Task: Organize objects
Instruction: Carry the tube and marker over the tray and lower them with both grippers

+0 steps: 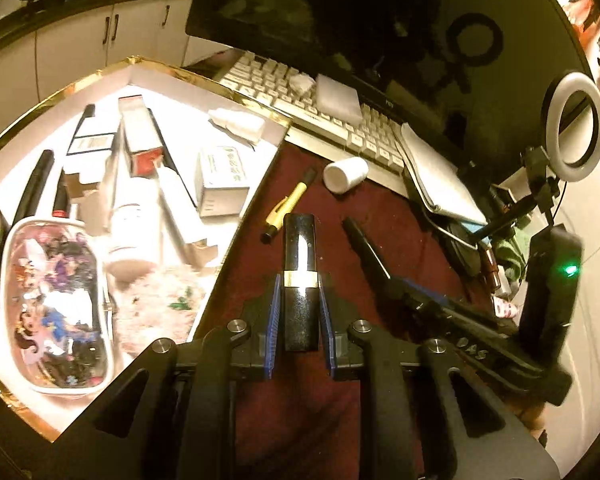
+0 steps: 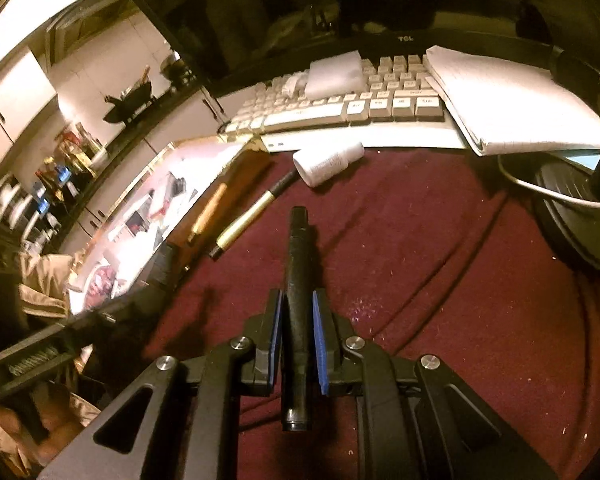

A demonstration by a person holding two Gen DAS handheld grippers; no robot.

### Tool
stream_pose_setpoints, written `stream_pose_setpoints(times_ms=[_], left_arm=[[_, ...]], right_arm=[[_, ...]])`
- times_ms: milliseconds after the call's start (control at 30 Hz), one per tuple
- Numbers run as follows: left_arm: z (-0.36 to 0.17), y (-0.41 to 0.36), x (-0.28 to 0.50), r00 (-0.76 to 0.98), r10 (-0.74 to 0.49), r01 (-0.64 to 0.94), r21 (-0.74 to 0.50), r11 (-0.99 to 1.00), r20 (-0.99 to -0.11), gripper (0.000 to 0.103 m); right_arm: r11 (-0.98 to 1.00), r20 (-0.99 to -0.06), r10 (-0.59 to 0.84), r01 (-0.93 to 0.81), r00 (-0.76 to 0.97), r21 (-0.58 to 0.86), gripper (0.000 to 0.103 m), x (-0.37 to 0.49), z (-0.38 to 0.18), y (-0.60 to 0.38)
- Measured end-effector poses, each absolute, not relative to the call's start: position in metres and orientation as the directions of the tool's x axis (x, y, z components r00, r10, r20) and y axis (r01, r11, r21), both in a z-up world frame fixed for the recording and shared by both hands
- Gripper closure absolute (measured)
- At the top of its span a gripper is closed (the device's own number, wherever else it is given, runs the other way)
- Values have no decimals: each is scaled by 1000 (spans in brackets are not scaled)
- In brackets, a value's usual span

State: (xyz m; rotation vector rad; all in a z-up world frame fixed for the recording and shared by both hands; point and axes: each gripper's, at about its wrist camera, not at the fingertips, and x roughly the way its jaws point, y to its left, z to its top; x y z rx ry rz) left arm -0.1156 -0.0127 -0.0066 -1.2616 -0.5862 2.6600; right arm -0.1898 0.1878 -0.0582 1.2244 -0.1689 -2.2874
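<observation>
My left gripper (image 1: 299, 280) is shut on a black lipstick tube (image 1: 298, 240) with a gold band, held above the maroon cloth (image 1: 380, 208) beside the tray. The gold-rimmed white tray (image 1: 172, 70) lies to the left and holds a clear patterned pouch (image 1: 56, 304), boxes, a white tube and dark pens. My right gripper (image 2: 298, 300) is shut on a black pen (image 2: 298, 256), which points forward over the cloth. From the left wrist view, that pen (image 1: 366, 246) and the right gripper (image 1: 416, 292) are close on the right. A yellow pen (image 1: 288, 206) and a white bottle (image 1: 346, 174) lie on the cloth.
A white keyboard (image 2: 340, 112) with foam blocks on it runs along the far side, under a dark monitor (image 2: 404, 38). A notebook (image 2: 512, 108) overlaps its right end. A ring light (image 1: 576, 126) on a stand rises at the right. Kitchen cabinets (image 1: 72, 44) stand behind the tray.
</observation>
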Motion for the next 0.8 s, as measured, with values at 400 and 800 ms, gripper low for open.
stream_pose_setpoints(times_ms=[400,800], left_arm=[[10,-29,-109,-674,271,57,-414,-908,-687,86],[38,-111,-89,-743,83,257,-398,-881,-664,86]], right_arm=[[-818,-681,-570,401,-460,413,90,-184,-49,192],[-726,-606,-669,555,-430,407,90,-198,-4,127]])
